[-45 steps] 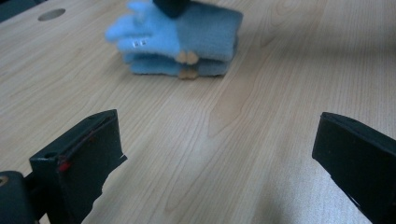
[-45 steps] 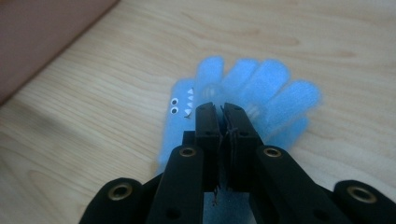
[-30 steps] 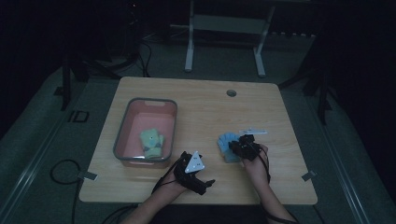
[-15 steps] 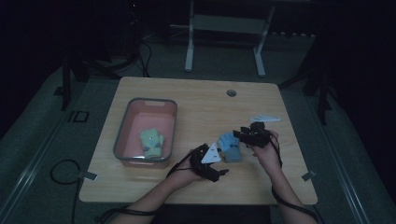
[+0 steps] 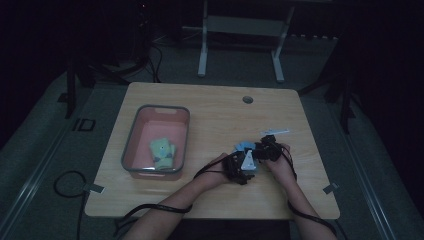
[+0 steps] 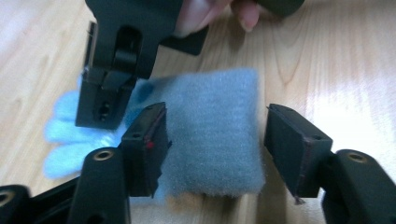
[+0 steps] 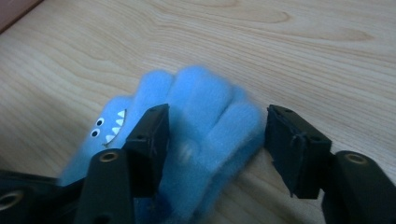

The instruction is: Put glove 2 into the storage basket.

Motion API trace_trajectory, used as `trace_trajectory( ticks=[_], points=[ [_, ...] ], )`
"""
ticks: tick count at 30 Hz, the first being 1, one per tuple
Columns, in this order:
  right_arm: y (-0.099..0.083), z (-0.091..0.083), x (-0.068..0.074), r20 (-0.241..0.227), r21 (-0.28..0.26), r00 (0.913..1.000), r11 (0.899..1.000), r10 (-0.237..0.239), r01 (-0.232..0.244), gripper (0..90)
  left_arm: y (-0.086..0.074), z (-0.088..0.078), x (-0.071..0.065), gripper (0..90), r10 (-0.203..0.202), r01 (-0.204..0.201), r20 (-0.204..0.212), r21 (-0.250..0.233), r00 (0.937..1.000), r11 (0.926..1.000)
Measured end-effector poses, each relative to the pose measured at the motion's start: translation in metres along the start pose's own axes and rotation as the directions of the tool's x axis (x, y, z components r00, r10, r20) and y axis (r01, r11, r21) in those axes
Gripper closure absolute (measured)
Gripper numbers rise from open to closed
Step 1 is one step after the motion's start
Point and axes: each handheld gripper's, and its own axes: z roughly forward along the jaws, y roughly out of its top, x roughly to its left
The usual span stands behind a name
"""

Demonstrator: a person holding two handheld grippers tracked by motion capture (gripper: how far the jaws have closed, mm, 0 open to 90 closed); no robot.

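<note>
While both grippers crowd the blue glove, neither has it pinched

On the left of the table (image 5: 210,105) the pink bin (image 5: 131,145) already keeps a green glove (image 5: 162,151), so the blue glove (image 5: 243,147) looks bound there too. Right of the bin, the left gripper (image 6: 215,149) has been closing, half-wide jaws straddling the grey cuff (image 6: 219,135) (a pad beside each edge, likely for lifting). The right gripper (image 7: 217,149) has been opening and stands loose around the glove's fingers (image 7: 210,121), apparently letting go
</note>
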Motion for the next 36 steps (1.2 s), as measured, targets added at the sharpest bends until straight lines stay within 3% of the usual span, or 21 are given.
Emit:
trace_trajectory(
  ticks=[4, 5, 6, 8, 11, 14, 21, 28, 32, 33, 36],
  points=[
    [-0.002, -0.001, -0.001, -0.036, -0.007, 0.9989, 1.000, -0.030, 0.030, 55.1, -0.001, 0.000, 0.002, 60.3, -0.003, 0.003, -0.013, 0.004, 0.9999, 1.0000],
    [-0.002, -0.001, -0.002, -0.061, -0.005, 0.9978, 1.000, -0.028, 0.028, 66.1, -0.001, -0.001, 0.001, 65.5, 0.004, -0.004, -0.022, -0.004, 0.9997, 1.0000],
    [-0.002, -0.001, -0.002, -0.084, 0.003, 0.9963, 1.000, -0.019, 0.019, 69.3, 0.000, -0.002, 0.001, 69.7, 0.000, -0.001, -0.029, -0.006, 0.9996, 1.0000],
    [-0.002, -0.002, 0.001, -0.076, 0.001, 0.9963, 0.999, -0.042, 0.042, 76.0, 0.001, -0.005, 0.001, 73.0, 0.002, -0.002, -0.029, 0.002, 0.9996, 1.0000],
    [0.000, -0.006, 0.006, -0.087, -0.019, 0.9940, 0.998, -0.066, 0.065, 78.2, 0.003, -0.013, 0.000, 74.7, 0.003, -0.003, -0.026, 0.015, 0.9996, 0.9999],
    [0.004, -0.012, 0.010, -0.129, -0.036, 0.9900, 0.998, -0.056, 0.052, 79.0, 0.006, -0.024, 0.001, 75.2, -0.005, 0.005, -0.014, 0.015, 0.9999, 0.9999],
    [0.017, -0.030, 0.022, -0.178, -0.083, 0.9787, 0.993, -0.102, 0.089, 79.5, 0.015, -0.058, 0.001, 75.6, 0.028, -0.028, -0.030, 0.015, 0.9992, 0.9995],
    [0.039, -0.048, 0.039, -0.251, -0.149, 0.9590, 0.984, -0.131, 0.096, 79.6, 0.020, -0.093, 0.008, 75.8, 0.047, -0.047, -0.040, 0.017, 0.9981, 0.9988],
    [0.045, -0.050, 0.045, -0.259, -0.153, 0.9546, 0.982, -0.147, 0.110, 79.7, 0.019, -0.104, 0.011, 75.9, 0.059, -0.058, -0.042, 0.027, 0.9974, 0.9979],
    [0.051, -0.051, 0.052, -0.272, -0.158, 0.9483, 0.980, -0.163, 0.123, 79.8, 0.017, -0.112, 0.012, 76.0, 0.070, -0.069, -0.043, 0.038, 0.9966, 0.9969],
    [0.058, -0.049, 0.059, -0.286, -0.159, 0.9428, 0.979, -0.172, 0.130, 79.8, 0.015, -0.119, 0.012, 76.1, 0.080, -0.077, -0.050, 0.053, 0.9956, 0.9956]
  ],
)
